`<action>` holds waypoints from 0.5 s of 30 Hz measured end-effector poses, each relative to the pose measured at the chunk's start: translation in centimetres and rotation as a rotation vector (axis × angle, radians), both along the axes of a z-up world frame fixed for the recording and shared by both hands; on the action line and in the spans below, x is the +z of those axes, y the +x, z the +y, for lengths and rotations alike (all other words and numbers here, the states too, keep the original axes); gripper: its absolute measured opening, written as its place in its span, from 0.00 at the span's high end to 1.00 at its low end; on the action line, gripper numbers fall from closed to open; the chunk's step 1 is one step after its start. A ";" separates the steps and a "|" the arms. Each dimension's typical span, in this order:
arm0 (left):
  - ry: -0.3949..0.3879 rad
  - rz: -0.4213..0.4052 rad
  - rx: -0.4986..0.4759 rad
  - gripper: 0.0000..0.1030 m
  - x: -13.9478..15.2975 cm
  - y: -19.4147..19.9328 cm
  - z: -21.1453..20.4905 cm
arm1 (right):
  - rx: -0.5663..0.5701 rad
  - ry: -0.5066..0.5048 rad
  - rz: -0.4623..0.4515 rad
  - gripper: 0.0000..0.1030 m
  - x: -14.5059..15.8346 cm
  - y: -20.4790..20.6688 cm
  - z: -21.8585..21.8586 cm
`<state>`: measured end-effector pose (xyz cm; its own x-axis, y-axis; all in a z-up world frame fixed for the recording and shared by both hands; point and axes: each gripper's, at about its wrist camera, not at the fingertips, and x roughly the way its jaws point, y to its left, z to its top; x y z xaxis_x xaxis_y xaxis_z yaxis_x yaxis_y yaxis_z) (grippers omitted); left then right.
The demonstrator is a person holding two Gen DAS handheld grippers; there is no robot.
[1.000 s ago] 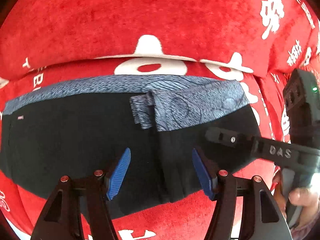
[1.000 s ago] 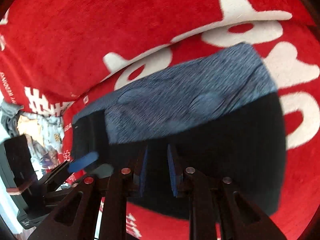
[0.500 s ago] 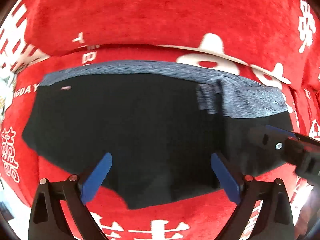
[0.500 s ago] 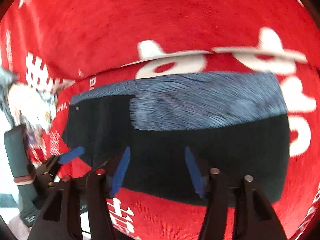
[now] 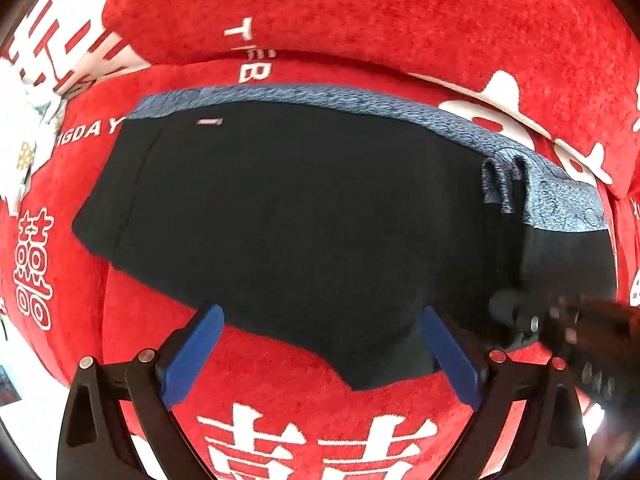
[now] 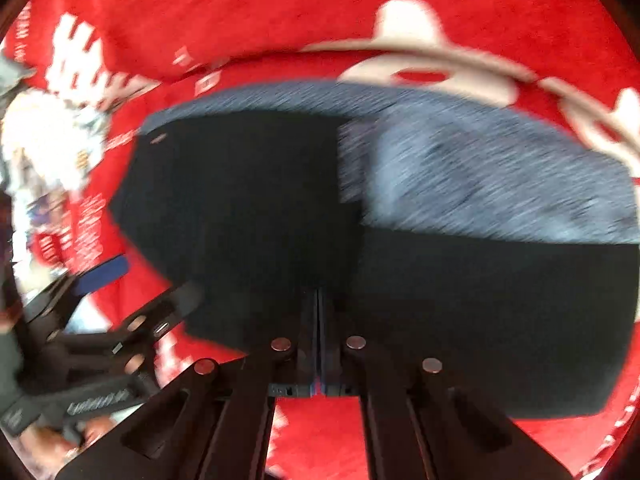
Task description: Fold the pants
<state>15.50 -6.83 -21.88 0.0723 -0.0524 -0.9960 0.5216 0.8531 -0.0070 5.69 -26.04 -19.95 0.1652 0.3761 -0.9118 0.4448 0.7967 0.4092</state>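
Up close, the left gripper [image 5: 320, 354] stands with its blue pads [image 5: 192, 360] spread wide, grasping nothing, hovering at the near hem of the black pants [image 5: 300, 216]. The right gripper [image 6: 318, 344] is pressed together, its pads meeting at the dark near edge of the pants; whether cloth is pinched between them cannot be told, since that view is blurred.

From the left wrist the whole garment shows: black cloth lying flat on a red cover [image 5: 280, 376] with white characters, a grey-blue waistband [image 5: 320, 94] along the far edge, a small label near the far-left corner, and a folded-over flap at the right with its grey-blue inside [image 5: 560, 204] turned up. The right wrist view shows that flap much larger, filling its right half. It also shows the left gripper [image 6: 100, 272] at the left side, beside the pants, while the left view catches the right gripper [image 5: 560, 324] as a dark smear on the cloth's right end.
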 end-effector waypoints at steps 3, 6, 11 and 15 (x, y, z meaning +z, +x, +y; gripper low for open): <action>-0.001 -0.005 0.023 0.03 0.4 0.3 0.9 | 0.009 0.006 -0.023 0.98 1.3 -0.6 1.2; -0.007 -0.003 0.048 0.03 0.8 0.5 1.7 | -0.005 0.009 -0.013 0.85 2.4 -1.8 1.3; -0.005 -0.001 0.080 0.01 1.1 0.5 2.7 | 0.011 -0.008 0.037 0.34 3.6 -3.8 1.2; -0.020 0.027 0.110 0.01 0.7 0.4 3.6 | 0.026 -0.017 0.055 0.26 4.0 -4.5 1.3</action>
